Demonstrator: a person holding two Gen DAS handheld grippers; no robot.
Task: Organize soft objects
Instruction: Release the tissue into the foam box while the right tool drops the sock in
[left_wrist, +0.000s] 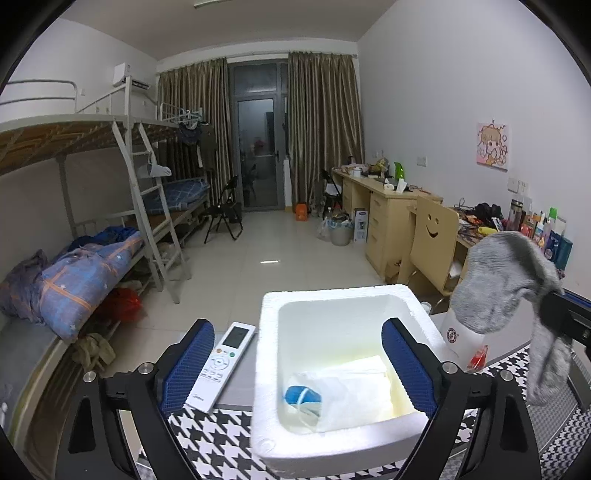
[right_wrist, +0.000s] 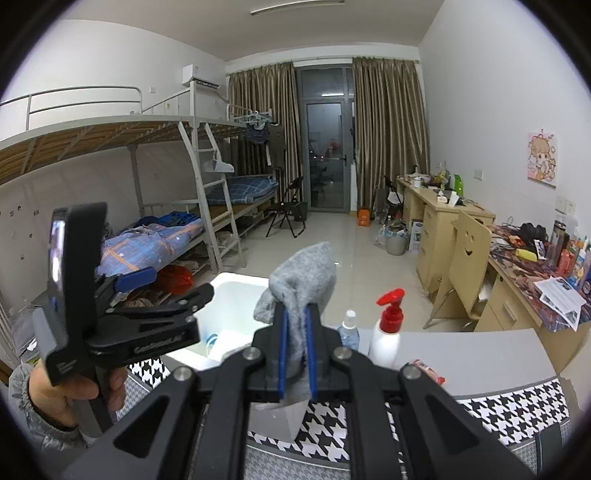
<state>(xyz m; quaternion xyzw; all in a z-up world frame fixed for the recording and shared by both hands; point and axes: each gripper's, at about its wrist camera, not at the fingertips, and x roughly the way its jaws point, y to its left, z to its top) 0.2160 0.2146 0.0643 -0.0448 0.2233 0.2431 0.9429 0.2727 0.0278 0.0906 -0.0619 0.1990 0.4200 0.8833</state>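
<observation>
A white foam box (left_wrist: 332, 291) stands on the houndstooth-covered table (left_wrist: 221, 435). Inside it lies a white soft bundle with a blue part (left_wrist: 332, 398). My left gripper (left_wrist: 297, 332) hangs over the box, open, its blue pads (left_wrist: 188, 369) wide apart with nothing between them. A grey sock (right_wrist: 303, 277) sticks up from my right gripper (right_wrist: 297, 314), which is shut on it, the sock's lower end drooping below the jaws. In the left wrist view the same sock (left_wrist: 506, 280) hangs at the right, beside the box. A hand (right_wrist: 74, 391) grips the left tool's handle.
A white remote control (left_wrist: 221, 365) lies left of the box. A white spray bottle with a red top (right_wrist: 388, 332), a small clear bottle (right_wrist: 349, 332) and a red packet (right_wrist: 428, 369) stand on the table's far side. Bunk beds line the left wall, desks the right.
</observation>
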